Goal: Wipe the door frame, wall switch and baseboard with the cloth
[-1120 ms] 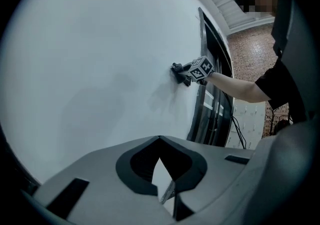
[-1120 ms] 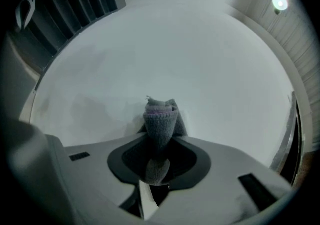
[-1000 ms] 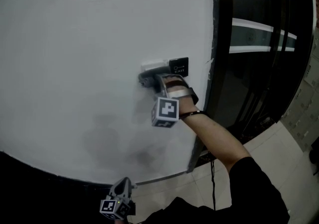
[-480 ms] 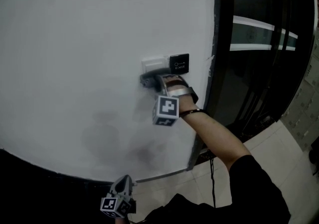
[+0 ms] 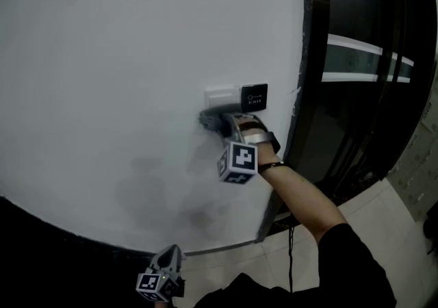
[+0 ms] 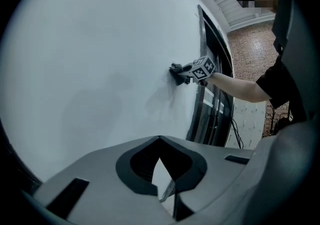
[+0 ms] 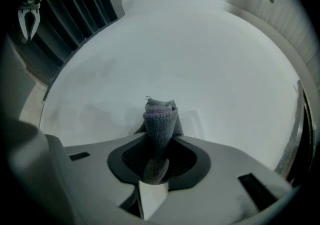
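Note:
My right gripper point(image 5: 209, 121) is shut on a grey cloth point(image 7: 160, 121) and presses it against the white wall right under the white wall switch point(image 5: 220, 97). In the right gripper view the rolled cloth sticks out between the jaws, with the switch plate point(image 7: 190, 121) partly hidden behind it. A black exit button point(image 5: 254, 98) sits just right of the switch. The dark door frame point(image 5: 312, 60) runs up the wall's right edge. My left gripper point(image 5: 169, 256) hangs low near the floor, jaws together with nothing between them point(image 6: 167, 197). A grey baseboard strip point(image 5: 222, 248) shows at the wall's foot.
Past the frame is a dark glass door point(image 5: 363, 94) with a pale horizontal band. Light floor tiles point(image 5: 383, 224) lie at lower right, and a thin black cable point(image 5: 291, 259) hangs by the frame's foot. The wall left of the switch is bare.
The cloth stays pressed just under the switch; the head view has shifted a little, so switch and right gripper sit slightly lower and to the right. The left gripper has not moved.

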Motion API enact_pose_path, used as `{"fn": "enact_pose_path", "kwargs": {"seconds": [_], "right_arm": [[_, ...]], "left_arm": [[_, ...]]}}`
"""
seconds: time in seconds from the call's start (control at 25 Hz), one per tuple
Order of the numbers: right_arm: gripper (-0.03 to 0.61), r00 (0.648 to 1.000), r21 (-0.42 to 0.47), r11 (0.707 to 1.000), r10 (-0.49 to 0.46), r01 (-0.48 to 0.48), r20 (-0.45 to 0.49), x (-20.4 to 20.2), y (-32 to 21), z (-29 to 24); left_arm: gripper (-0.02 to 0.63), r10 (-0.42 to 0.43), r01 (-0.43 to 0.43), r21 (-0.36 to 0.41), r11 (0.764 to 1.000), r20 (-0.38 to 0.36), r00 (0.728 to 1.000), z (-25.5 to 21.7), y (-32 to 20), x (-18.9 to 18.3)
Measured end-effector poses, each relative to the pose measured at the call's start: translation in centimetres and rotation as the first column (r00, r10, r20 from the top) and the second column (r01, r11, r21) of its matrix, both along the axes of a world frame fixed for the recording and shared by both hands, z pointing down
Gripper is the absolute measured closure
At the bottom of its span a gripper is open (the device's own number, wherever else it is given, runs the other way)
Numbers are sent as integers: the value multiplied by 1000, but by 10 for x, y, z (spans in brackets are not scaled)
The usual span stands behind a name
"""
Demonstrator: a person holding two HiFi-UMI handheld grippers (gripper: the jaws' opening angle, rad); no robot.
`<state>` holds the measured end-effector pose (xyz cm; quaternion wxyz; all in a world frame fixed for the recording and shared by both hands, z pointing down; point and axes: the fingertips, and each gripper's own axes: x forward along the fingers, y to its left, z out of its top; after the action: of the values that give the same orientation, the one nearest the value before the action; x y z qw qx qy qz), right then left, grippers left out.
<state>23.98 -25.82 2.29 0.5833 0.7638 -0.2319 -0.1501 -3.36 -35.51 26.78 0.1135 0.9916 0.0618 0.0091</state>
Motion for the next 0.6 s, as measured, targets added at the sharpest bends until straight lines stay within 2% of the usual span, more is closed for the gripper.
{"fn": "enact_pose_path", "kwargs": {"seconds": [0.08, 0.16, 0.28, 0.44, 0.6], "right_arm": [[488, 997, 33, 999, -27, 29, -66, -6, 4, -30], [488, 995, 87, 995, -44, 52, -89, -14, 8, -60], [488, 995, 119, 993, 1, 11, -101, -9, 11, -85], [488, 988, 57, 997, 66, -58, -141, 18, 5, -73], [488, 989, 42, 996, 83, -79, -119, 22, -2, -54]], "left_arm": [[612, -6, 6, 0, 1000, -5, 1000, -1, -1, 2], [612, -8, 8, -2, 1000, -7, 1000, -3, 1, 3], [612, 0, 0, -6, 1000, -11, 1000, -3, 5, 6], [612, 15, -15, -6, 1000, -3, 1000, 3, 7, 8], [612, 11, -10, -14, 1000, 22, 1000, 10, 2, 9]]}}
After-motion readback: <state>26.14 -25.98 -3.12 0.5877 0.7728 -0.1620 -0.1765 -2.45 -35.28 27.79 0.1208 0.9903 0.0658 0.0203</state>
